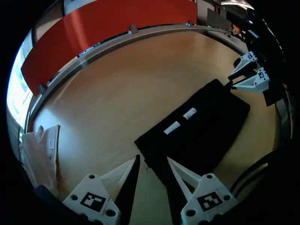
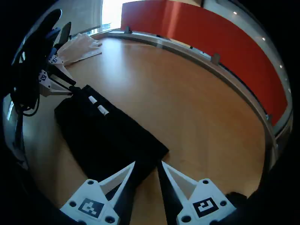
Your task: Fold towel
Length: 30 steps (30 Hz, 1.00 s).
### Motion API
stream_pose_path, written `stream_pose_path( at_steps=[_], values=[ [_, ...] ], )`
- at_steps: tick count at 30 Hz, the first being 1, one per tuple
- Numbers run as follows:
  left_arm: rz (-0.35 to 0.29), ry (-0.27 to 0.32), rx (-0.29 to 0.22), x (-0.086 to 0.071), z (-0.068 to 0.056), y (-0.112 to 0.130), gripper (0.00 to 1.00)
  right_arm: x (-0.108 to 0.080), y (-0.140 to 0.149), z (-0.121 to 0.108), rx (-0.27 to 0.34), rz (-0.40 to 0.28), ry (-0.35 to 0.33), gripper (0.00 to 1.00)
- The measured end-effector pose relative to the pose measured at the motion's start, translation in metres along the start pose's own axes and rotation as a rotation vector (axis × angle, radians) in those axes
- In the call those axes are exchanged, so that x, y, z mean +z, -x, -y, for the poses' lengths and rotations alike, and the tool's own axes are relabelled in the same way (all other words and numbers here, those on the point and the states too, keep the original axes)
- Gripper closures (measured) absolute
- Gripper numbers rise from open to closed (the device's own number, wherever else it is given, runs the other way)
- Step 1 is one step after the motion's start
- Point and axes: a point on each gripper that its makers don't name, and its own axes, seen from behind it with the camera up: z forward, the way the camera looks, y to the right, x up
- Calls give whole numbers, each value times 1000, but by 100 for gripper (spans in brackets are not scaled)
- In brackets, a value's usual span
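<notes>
The black towel [image 1: 202,131] lies flat on the wooden table [image 1: 123,86]. The left gripper [image 1: 152,159] has its jaws wide apart, astride the towel's near corner without pinching it. At the far corner, the right gripper [image 2: 146,164] is parted more narrowly around the cloth.

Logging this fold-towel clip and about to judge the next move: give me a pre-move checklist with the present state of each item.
1. Black towel lying flat on the table: ok.
2. Left gripper placed at a corner of one short end: ok.
3. Right gripper placed at a corner of the opposite end: ok.
4. Each gripper actually clamped on the towel: cannot tell.
5. Light cloth lying apart at the table edge, out of the fold path: ok.
</notes>
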Motion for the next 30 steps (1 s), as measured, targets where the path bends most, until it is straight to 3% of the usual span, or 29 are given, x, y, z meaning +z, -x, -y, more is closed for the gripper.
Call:
stream_pose_path(
  at_steps=[7,11,13,15,19,30],
  values=[
    [-7,-26,-2,-3,9,-3,52,0,-6,-14,26,-7,48,59],
    [-7,-27,-14,-7,13,-3,30,-1,-7,-16,48,-17,52,40],
    [-4,-21,-24,-10,13,-2,25,-3,-7,-14,57,-21,49,30],
    [0,-16,-37,-11,13,-1,10,-5,-6,-12,66,-25,44,22],
    [1,-12,-58,-15,13,2,7,-10,-2,-5,84,-29,29,13],
    [-15,-22,-67,-35,7,12,7,-28,12,11,119,-50,12,12]
  ],
)
